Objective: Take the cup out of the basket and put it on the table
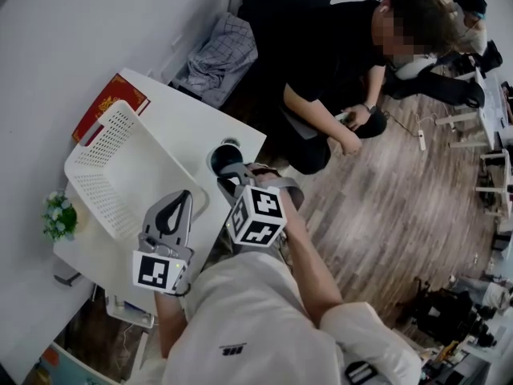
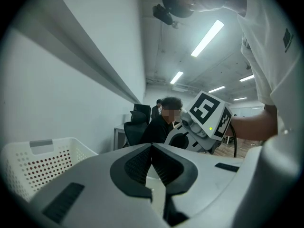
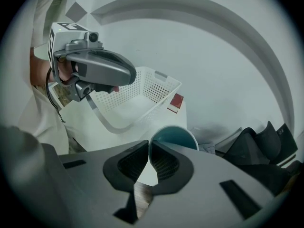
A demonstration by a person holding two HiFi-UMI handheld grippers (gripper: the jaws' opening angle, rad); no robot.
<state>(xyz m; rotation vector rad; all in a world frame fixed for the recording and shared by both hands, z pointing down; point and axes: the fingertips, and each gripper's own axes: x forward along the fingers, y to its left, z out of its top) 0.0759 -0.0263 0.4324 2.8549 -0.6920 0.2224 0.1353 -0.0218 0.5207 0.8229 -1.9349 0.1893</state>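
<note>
The right gripper point(image 3: 148, 147) is clamped on the near rim of the cup point(image 3: 175, 136), which sits upright, mouth up, just ahead of its jaws over the table point(image 1: 188, 127) corner, outside the basket point(image 3: 156, 87) ahead-left, while the left gripper point(image 2: 152, 148), closed on nothing, is farther off.

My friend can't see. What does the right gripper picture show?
The right claw pinches the rim of a teal cup over the white table. Behind it sits an empty white basket, with the left claw at upper left.
</note>
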